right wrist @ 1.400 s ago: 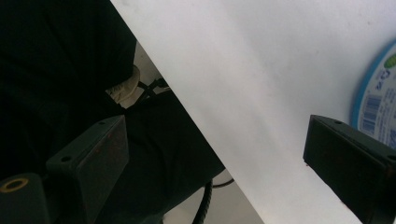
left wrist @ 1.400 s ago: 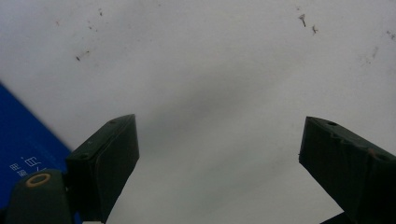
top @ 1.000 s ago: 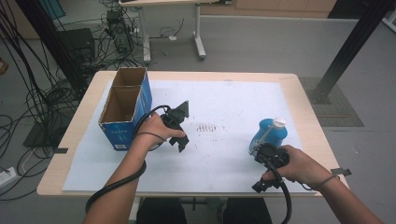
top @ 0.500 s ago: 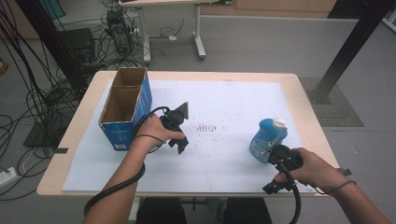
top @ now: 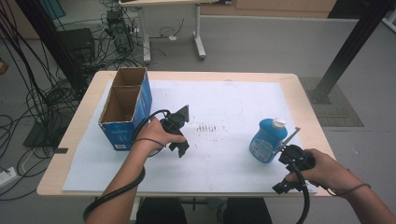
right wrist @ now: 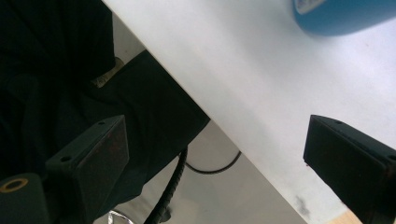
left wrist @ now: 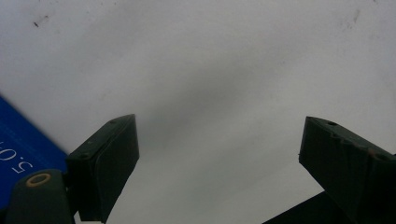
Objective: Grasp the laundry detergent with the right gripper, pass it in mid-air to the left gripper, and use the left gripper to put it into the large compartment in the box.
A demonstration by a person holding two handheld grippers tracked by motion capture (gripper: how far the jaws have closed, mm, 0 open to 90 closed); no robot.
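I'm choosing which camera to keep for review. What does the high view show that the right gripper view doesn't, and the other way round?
High view alone: the cardboard box, the left gripper beside it, and the whole blue bottle with its white cap.
Right gripper view alone: the right gripper with its jaws open and nothing between them, plus the dark space below the table edge.
Both: the white sheet and the blue bottle.

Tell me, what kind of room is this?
Probably a lab or workshop: loose cables tangle on the bare floor, a computer tower stands behind, and the table is covered with a white sheet.
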